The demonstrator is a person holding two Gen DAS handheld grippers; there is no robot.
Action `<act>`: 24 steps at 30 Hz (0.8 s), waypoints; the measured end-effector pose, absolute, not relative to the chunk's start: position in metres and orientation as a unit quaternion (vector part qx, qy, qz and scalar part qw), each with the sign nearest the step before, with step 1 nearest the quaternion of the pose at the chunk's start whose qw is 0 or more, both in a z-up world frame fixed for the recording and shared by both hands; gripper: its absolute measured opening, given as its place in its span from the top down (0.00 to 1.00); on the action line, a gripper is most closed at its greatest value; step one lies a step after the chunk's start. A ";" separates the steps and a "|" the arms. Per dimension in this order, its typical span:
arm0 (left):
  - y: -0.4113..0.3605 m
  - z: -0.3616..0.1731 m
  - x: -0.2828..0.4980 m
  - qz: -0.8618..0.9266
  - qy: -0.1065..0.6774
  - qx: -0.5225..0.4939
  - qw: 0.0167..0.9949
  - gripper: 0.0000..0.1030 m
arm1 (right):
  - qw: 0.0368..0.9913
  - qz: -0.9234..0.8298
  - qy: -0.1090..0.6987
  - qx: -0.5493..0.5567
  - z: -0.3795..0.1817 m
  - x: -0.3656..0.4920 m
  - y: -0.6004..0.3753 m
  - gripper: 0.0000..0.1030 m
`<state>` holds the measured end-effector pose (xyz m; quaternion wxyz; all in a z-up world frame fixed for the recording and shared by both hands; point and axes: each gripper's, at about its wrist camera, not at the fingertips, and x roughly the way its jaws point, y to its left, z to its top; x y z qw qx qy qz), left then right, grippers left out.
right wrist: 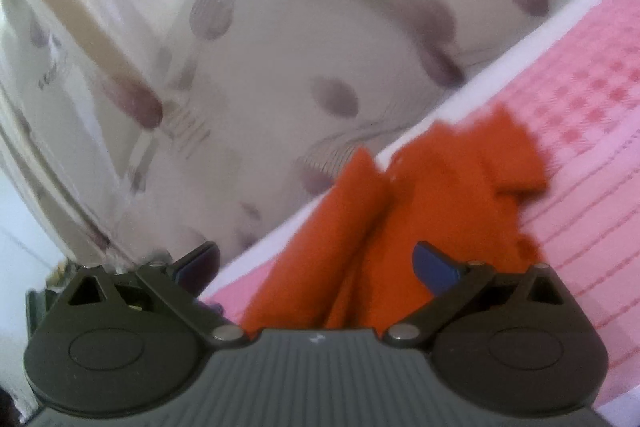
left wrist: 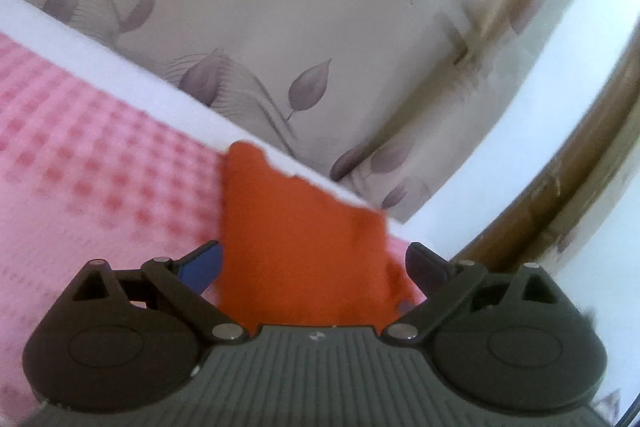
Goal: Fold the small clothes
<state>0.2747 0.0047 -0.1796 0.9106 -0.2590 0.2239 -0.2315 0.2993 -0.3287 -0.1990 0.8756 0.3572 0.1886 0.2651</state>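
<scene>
While I'm looking over the pink checked bedspread [left wrist: 92, 163] with its white edge, leaf-print curtain [left wrist: 256, 11] behind, orange garment [left wrist: 296, 247] lying rumpled near that edge, my left gripper [left wrist: 316, 267] spread wide around it, pads clear, right gripper [right wrist: 316, 267] wide open too, cloth between, not pinched

One orange garment [left wrist: 296, 247], one pink checked cloth [left wrist: 100, 155], two grippers.
</scene>
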 end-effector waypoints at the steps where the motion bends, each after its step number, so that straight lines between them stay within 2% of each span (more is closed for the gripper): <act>1: 0.009 -0.190 0.270 -0.233 0.220 -0.262 0.910 0.07 | 0.878 0.269 0.195 0.345 -0.196 0.300 -0.322 0.00; 4: 0.020 -0.211 0.264 -0.236 0.212 -0.304 0.898 0.07 | 0.881 0.273 0.233 0.307 -0.193 0.311 -0.298 0.00; 6: 0.026 -0.210 0.260 -0.239 0.184 -0.317 0.899 0.01 | 0.885 0.270 0.248 0.289 -0.193 0.315 -0.288 0.00; 7: 0.027 -0.209 0.260 -0.230 0.175 -0.316 0.904 0.01 | 0.885 0.273 0.249 0.285 -0.192 0.318 -0.285 0.04; 9: 0.028 -0.211 0.264 -0.228 0.183 -0.321 0.901 0.01 | 0.885 0.282 0.253 0.272 -0.189 0.322 -0.277 0.30; 10: 0.028 -0.211 0.264 -0.230 0.185 -0.323 0.899 0.01 | 0.887 0.280 0.262 0.258 -0.187 0.324 -0.272 0.49; 11: 0.028 -0.211 0.264 -0.228 0.183 -0.321 0.901 0.01 | 0.892 0.274 0.270 0.238 -0.186 0.325 -0.266 0.54; 13: 0.025 -0.210 0.263 -0.232 0.179 -0.313 0.903 0.01 | 0.894 0.266 0.289 0.216 -0.189 0.327 -0.260 0.54; 16: 0.020 -0.209 0.263 -0.237 0.179 -0.302 0.906 0.00 | 0.890 0.255 0.284 0.248 -0.191 0.325 -0.273 0.54; 18: 0.019 -0.209 0.262 -0.239 0.180 -0.301 0.906 0.00 | 0.897 0.238 0.276 0.250 -0.188 0.322 -0.280 0.48; 19: 0.019 -0.211 0.263 -0.237 0.182 -0.301 0.905 0.00 | 0.898 0.233 0.279 0.248 -0.187 0.322 -0.282 0.37; 20: 0.019 -0.212 0.265 -0.237 0.185 -0.304 0.904 0.00 | 0.894 0.236 0.284 0.255 -0.187 0.324 -0.283 0.30; 24: 0.021 -0.214 0.266 -0.232 0.187 -0.310 0.903 0.00 | 0.878 0.270 0.299 0.259 -0.188 0.330 -0.274 0.30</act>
